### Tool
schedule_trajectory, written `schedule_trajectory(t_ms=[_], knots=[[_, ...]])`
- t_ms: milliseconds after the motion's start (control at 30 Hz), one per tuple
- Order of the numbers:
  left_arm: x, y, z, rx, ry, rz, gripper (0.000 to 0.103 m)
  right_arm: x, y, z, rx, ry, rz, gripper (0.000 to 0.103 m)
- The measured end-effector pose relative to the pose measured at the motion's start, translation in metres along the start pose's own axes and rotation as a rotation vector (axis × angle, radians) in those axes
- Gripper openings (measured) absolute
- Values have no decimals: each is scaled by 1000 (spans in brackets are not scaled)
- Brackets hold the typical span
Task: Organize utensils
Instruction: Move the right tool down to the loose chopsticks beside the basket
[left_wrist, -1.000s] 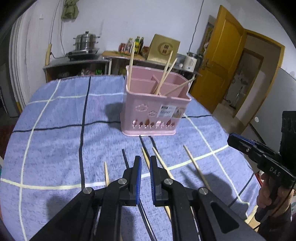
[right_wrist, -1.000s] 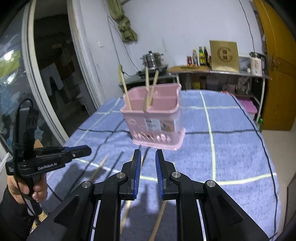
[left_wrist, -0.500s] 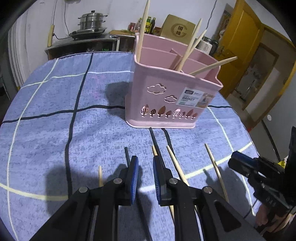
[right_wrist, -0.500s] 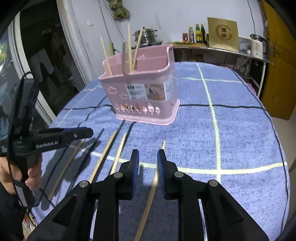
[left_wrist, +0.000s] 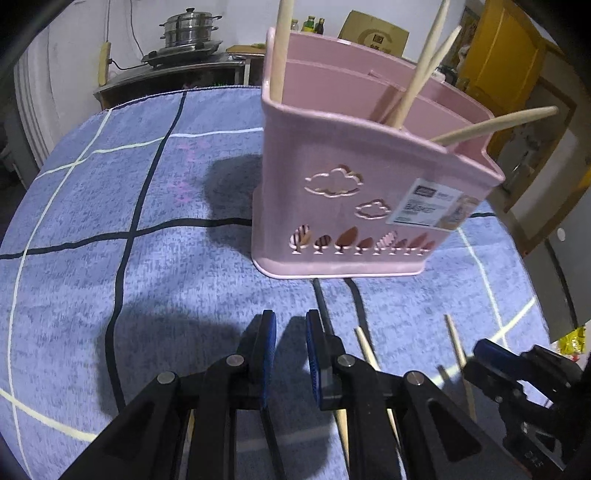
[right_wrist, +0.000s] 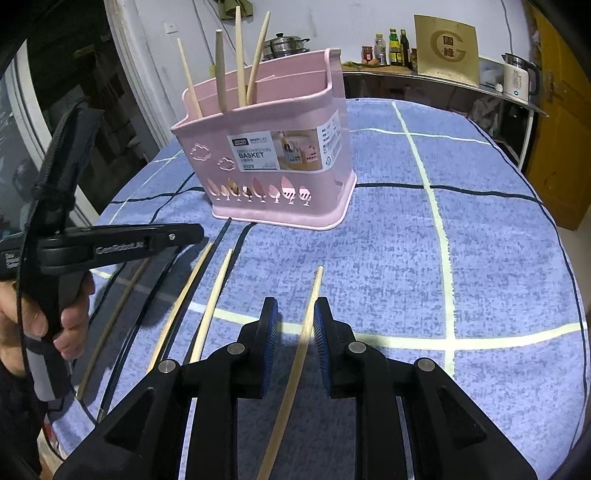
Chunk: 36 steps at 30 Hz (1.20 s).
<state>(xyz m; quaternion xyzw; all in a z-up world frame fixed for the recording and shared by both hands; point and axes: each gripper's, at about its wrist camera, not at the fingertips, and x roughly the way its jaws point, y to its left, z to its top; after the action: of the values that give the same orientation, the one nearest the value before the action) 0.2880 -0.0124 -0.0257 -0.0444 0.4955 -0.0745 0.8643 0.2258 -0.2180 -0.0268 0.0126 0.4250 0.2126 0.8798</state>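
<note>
A pink chopstick basket (left_wrist: 351, 206) (right_wrist: 328, 199) stands on the blue checked cloth with several wooden chopsticks (left_wrist: 417, 77) (right_wrist: 240, 59) upright in it. More wooden and black chopsticks lie loose on the cloth in front of it. My right gripper (right_wrist: 295, 314) is open, low over the cloth, and straddles one wooden chopstick (right_wrist: 312, 291) that lies close to its right pad. My left gripper (left_wrist: 289, 325) is open a little with only cloth between its jaws. A black chopstick (left_wrist: 319, 295) runs under its right finger. Each gripper also shows in the other's view: left gripper (right_wrist: 192, 233), right gripper (left_wrist: 480, 350).
Two wooden chopsticks (right_wrist: 214, 295) (right_wrist: 184, 291) and black ones (right_wrist: 218, 240) lie left of the right gripper. A hand (right_wrist: 70, 325) grips the left tool's handle. A counter with pots (left_wrist: 188, 33), bottles (right_wrist: 395, 48) and a kettle (right_wrist: 517, 81) stands behind the round table.
Both grippers have come down toward the cloth and nearer the basket, and their jaws have parted slightly. The right one now has a wooden chopstick between its jaws.
</note>
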Motion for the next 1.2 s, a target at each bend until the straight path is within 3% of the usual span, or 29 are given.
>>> schedule_trajectory(t_ms=[633,967,1200], knots=[[6,-17,-4,71,-3,23,23,17,-2,3,13,33,-31,21],[12,-30,3,76,7,12,37,17,-3,2,17,32,-24,21],[19,-27,18,58,17,1,39,17,-5,3,24,30,-18,21]])
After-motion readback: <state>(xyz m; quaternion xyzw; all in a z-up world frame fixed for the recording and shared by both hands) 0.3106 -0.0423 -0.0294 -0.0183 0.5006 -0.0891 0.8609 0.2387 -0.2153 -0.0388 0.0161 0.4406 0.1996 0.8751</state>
